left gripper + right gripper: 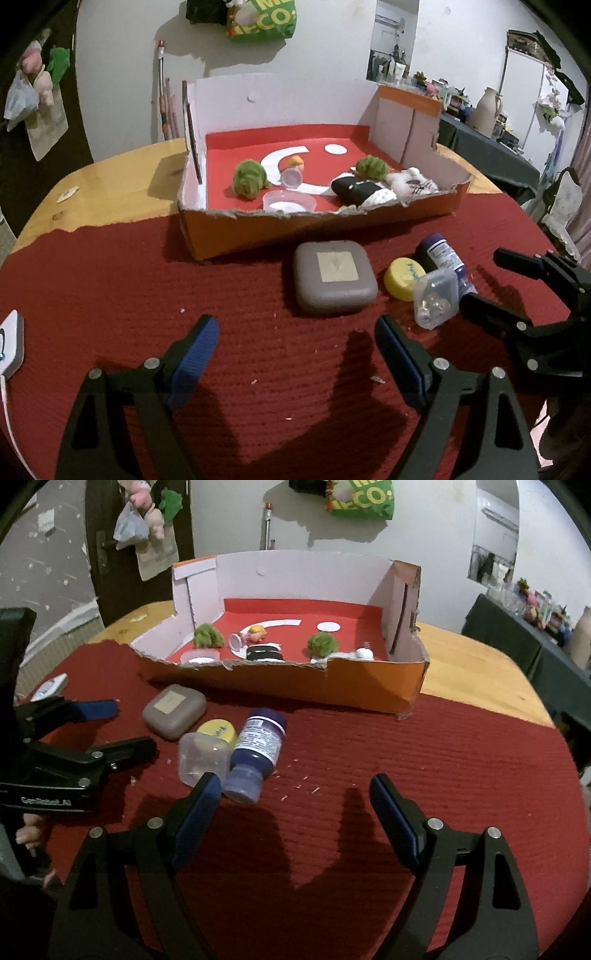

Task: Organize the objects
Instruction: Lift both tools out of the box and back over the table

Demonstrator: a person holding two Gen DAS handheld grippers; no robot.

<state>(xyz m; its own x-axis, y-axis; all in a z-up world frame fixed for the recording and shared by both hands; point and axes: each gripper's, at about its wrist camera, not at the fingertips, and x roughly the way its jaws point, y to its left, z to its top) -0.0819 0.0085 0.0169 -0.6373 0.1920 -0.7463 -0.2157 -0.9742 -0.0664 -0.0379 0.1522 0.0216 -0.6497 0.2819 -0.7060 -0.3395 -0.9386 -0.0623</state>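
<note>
An orange cardboard box (321, 225) (369, 686) with a red floor stands on the table and holds green pom-poms (249, 179), a small figure, clear cups and a black-and-white item. In front of it on the red mat lie a grey square case (334, 277) (173, 710), a yellow lid (404, 277) (218, 731), a clear plastic container (436, 299) (203, 757) and a blue bottle (443, 258) (258, 749) on its side. My left gripper (295, 339) is open and empty, just before the grey case. My right gripper (291, 794) is open and empty, its left finger next to the bottle and container.
A white device (11, 343) lies at the mat's left edge. Bare wooden table (472, 672) shows right of and behind the box. A wall with hanging bags stands behind, and a cluttered dark table (491, 155) is at the far right.
</note>
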